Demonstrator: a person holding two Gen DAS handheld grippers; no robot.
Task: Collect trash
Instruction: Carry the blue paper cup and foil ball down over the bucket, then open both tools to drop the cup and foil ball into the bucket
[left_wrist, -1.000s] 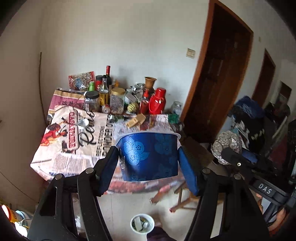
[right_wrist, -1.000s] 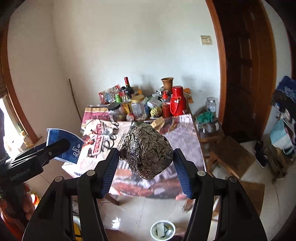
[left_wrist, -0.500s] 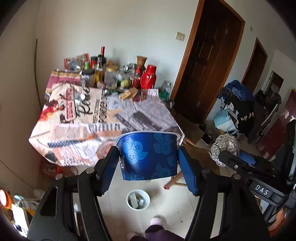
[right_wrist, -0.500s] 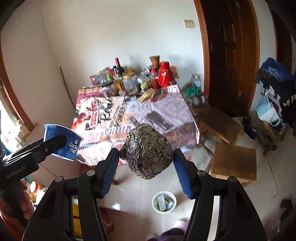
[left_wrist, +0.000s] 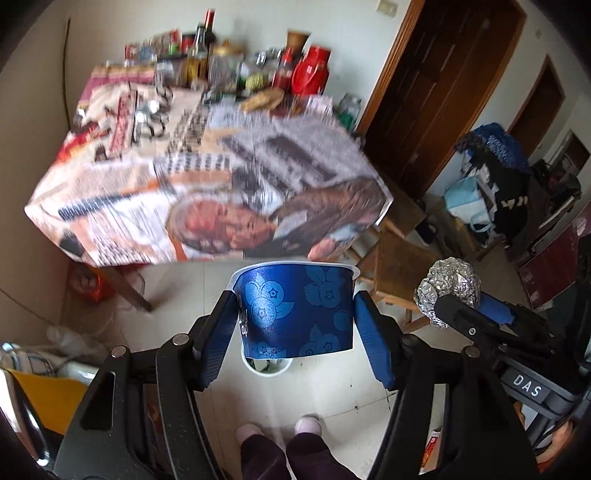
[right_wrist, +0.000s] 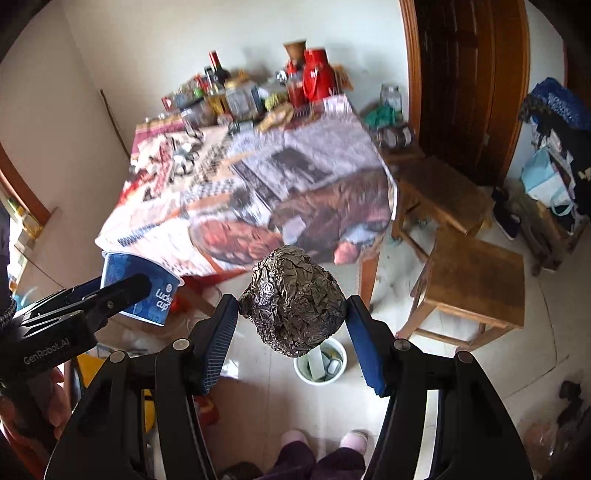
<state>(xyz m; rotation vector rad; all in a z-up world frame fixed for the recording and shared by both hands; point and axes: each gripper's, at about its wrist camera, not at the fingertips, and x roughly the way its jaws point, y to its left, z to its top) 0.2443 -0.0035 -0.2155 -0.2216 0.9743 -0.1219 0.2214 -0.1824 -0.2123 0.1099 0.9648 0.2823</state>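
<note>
My left gripper (left_wrist: 295, 314) is shut on a blue paper cup (left_wrist: 295, 310) with a flower print, held over the floor. The cup also shows in the right wrist view (right_wrist: 142, 286). My right gripper (right_wrist: 291, 314) is shut on a crumpled foil ball (right_wrist: 293, 301), which also shows in the left wrist view (left_wrist: 448, 286). A small white trash bin (right_wrist: 320, 363) with scraps inside stands on the floor just below and beyond the foil ball. In the left wrist view the bin (left_wrist: 267, 367) is mostly hidden behind the cup.
A table under a printed cloth (right_wrist: 258, 184) stands ahead, with bottles, jars and a red thermos (right_wrist: 317, 75) at its back. Wooden stools (right_wrist: 476, 280) stand to the right, near a brown door (right_wrist: 469, 74). The person's slippered feet (right_wrist: 321, 439) are below the grippers.
Both grippers have tilted down and moved back from the table, still holding the cup and the foil ball. The white bin now sits right under the held things, and the feet have come into view.
</note>
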